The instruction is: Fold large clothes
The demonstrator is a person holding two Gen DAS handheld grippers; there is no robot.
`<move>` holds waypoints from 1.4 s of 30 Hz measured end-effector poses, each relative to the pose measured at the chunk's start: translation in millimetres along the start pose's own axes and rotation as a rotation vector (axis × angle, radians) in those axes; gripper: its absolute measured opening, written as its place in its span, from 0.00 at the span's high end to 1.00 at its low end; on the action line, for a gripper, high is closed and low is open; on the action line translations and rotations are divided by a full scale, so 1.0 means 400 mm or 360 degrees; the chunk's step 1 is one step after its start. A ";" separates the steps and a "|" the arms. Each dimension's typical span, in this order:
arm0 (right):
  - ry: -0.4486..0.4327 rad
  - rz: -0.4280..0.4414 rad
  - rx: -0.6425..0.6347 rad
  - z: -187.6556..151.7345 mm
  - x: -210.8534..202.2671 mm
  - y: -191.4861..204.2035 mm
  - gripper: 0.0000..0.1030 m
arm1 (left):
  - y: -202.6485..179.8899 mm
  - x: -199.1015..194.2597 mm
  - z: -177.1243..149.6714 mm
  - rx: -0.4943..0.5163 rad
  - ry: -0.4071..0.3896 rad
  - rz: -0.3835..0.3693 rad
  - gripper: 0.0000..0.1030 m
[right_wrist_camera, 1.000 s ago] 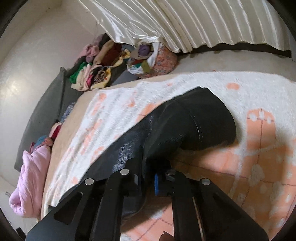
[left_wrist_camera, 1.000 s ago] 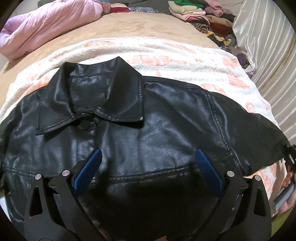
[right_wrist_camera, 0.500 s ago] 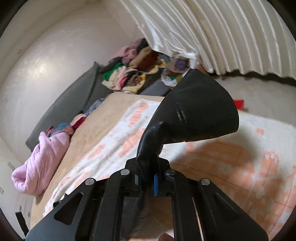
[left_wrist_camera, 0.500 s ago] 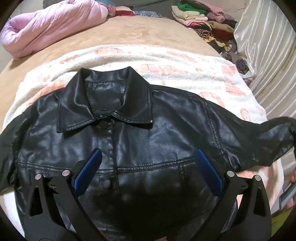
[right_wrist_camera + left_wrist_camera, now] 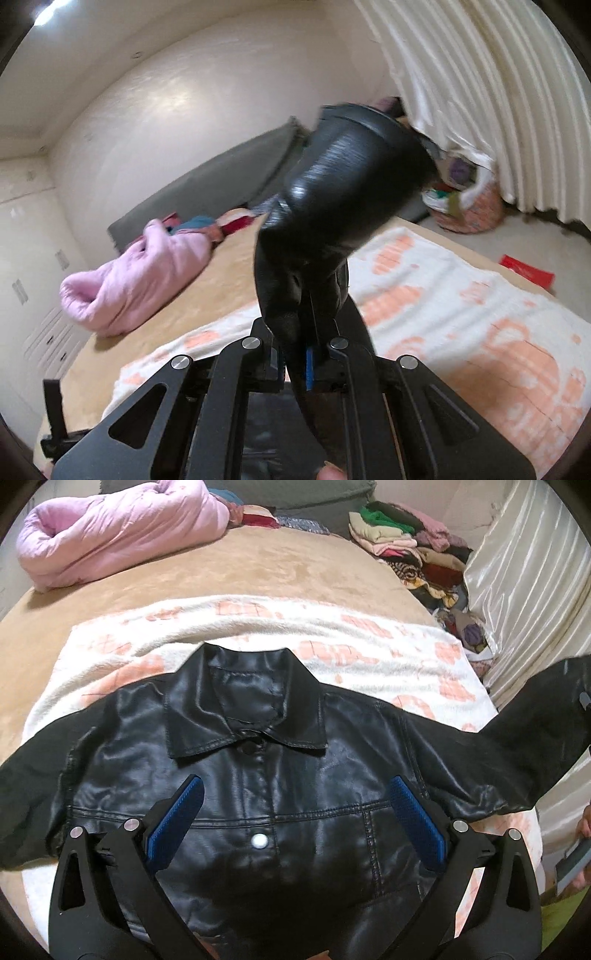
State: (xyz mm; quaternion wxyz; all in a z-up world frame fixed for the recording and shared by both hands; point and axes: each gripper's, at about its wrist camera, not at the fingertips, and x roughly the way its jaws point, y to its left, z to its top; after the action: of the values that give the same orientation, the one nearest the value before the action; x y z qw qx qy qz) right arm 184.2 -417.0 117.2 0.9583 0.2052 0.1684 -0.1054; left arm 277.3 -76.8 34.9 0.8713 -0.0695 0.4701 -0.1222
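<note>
Right wrist view: our right gripper (image 5: 295, 365) pinches the sleeve (image 5: 343, 206), lifted beside the jacket (image 5: 266, 797); our left gripper (image 5: 295, 823) gapes empty above its chest.

Left gripper (image 5: 295, 812) spread wide, empty; right gripper (image 5: 295, 363) clamped tight.

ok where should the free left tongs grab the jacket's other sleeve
Take the flat sleeve near its cuff end, coming from above and from the outer side: it lies spread on the blanket, its edge open to the left tongs.
</note>
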 end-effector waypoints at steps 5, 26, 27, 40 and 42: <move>0.0014 0.0124 -0.0148 -0.015 -0.007 0.130 0.94 | 0.052 -0.045 0.010 -0.0057 -0.0038 -0.0049 0.09; 0.0215 0.0546 -0.0652 -0.302 0.093 0.588 0.94 | 0.404 -0.203 -0.030 -0.0447 -0.0235 -0.0311 0.09; 0.0238 0.0560 -0.0676 -0.325 0.097 0.604 0.94 | 0.418 -0.213 -0.037 -0.0467 -0.0253 -0.0333 0.09; 0.0484 0.0573 -0.0917 -0.599 0.153 0.740 0.93 | 0.550 -0.229 -0.123 -0.0599 -0.0344 -0.0358 0.09; 0.0525 0.0566 -0.0932 -0.634 0.166 0.746 0.93 | 0.558 -0.222 -0.132 -0.0603 -0.0340 -0.0387 0.09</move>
State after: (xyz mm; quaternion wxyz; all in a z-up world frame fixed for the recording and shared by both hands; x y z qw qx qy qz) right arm 255.5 -50.5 -18.1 0.9398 -0.0370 0.3051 0.1494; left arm 219.2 162.2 24.5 0.8663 -0.3003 0.3781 -0.1279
